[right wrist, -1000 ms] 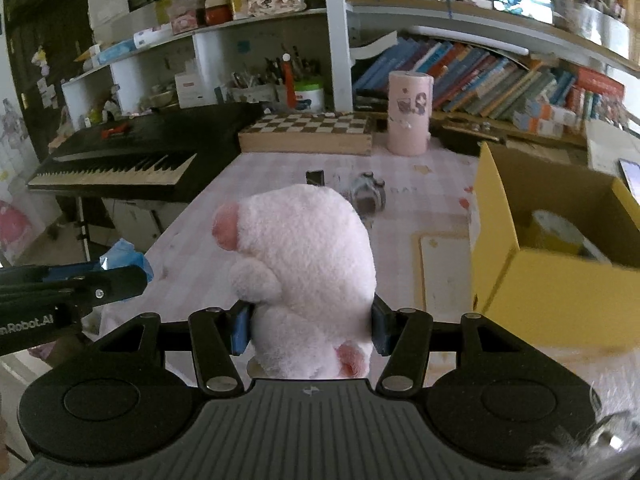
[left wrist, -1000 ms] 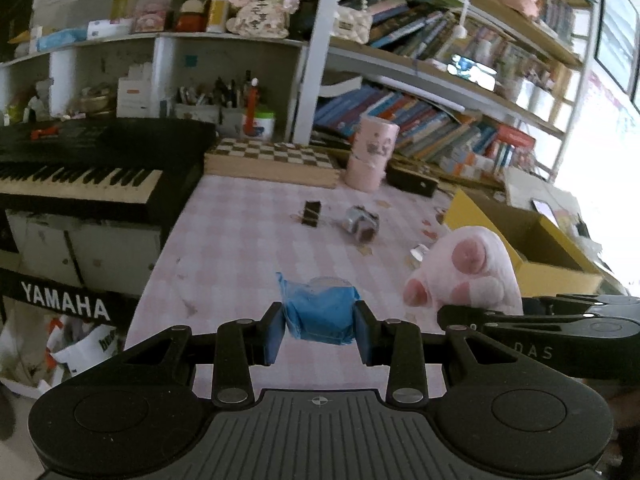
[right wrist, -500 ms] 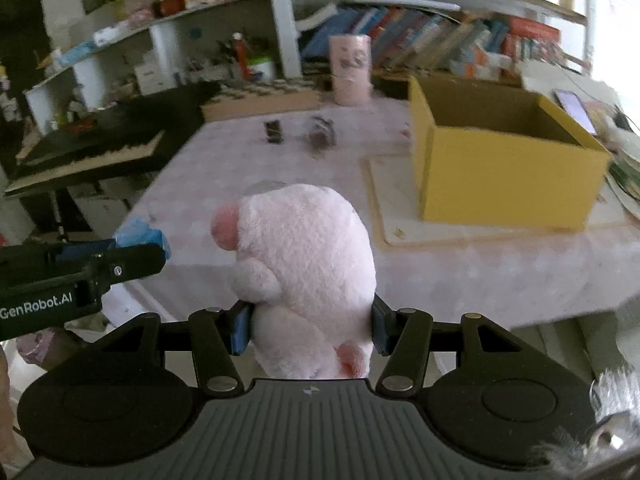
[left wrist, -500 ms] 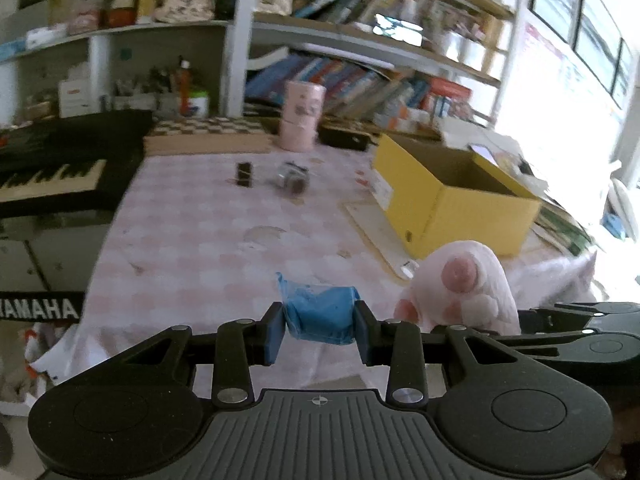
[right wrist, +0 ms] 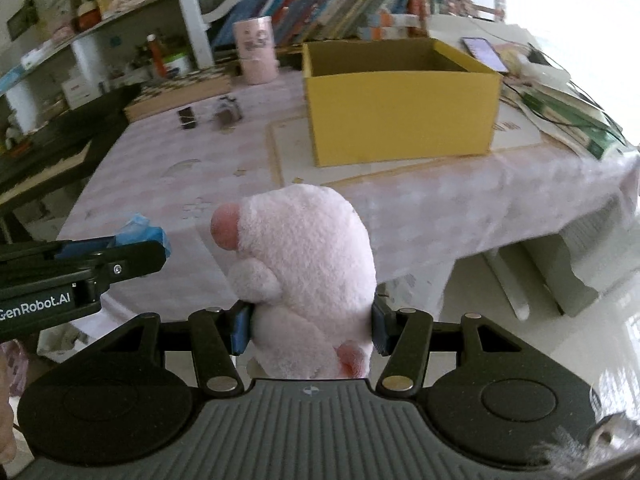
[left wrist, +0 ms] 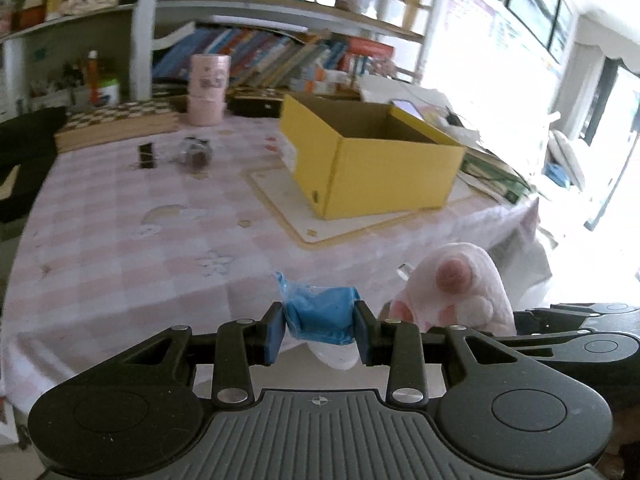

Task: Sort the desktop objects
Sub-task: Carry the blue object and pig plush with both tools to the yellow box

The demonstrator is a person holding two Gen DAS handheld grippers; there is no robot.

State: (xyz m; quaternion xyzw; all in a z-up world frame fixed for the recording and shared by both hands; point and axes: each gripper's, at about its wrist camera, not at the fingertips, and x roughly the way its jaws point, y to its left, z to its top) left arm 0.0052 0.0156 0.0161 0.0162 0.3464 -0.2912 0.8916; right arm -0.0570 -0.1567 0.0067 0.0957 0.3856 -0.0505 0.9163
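Note:
My left gripper point(left wrist: 320, 330) is shut on a blue wrapped packet point(left wrist: 320, 314), held in the air before the table's near edge. My right gripper point(right wrist: 308, 326) is shut on a pink plush toy point(right wrist: 304, 280), also off the table edge; the toy shows at the right of the left wrist view point(left wrist: 460, 292). The packet shows at the left of the right wrist view point(right wrist: 140, 232). An open yellow cardboard box point(left wrist: 372, 156) stands on a flat board on the pink checked tablecloth point(left wrist: 120, 232); it also shows in the right wrist view point(right wrist: 400, 96).
A black binder clip point(left wrist: 146, 155) and a small jar point(left wrist: 196, 152) lie mid-table. A pink cup stack point(left wrist: 208, 88) and a chessboard box point(left wrist: 116, 124) stand at the back. Bookshelves rise behind. A phone point(right wrist: 482, 52) and books lie right of the box. White floor shows at the right.
Both grippers pulled back from over the table and swung right, still holding the packet and the plush. The keyboard has left view and the yellow box is now ahead.

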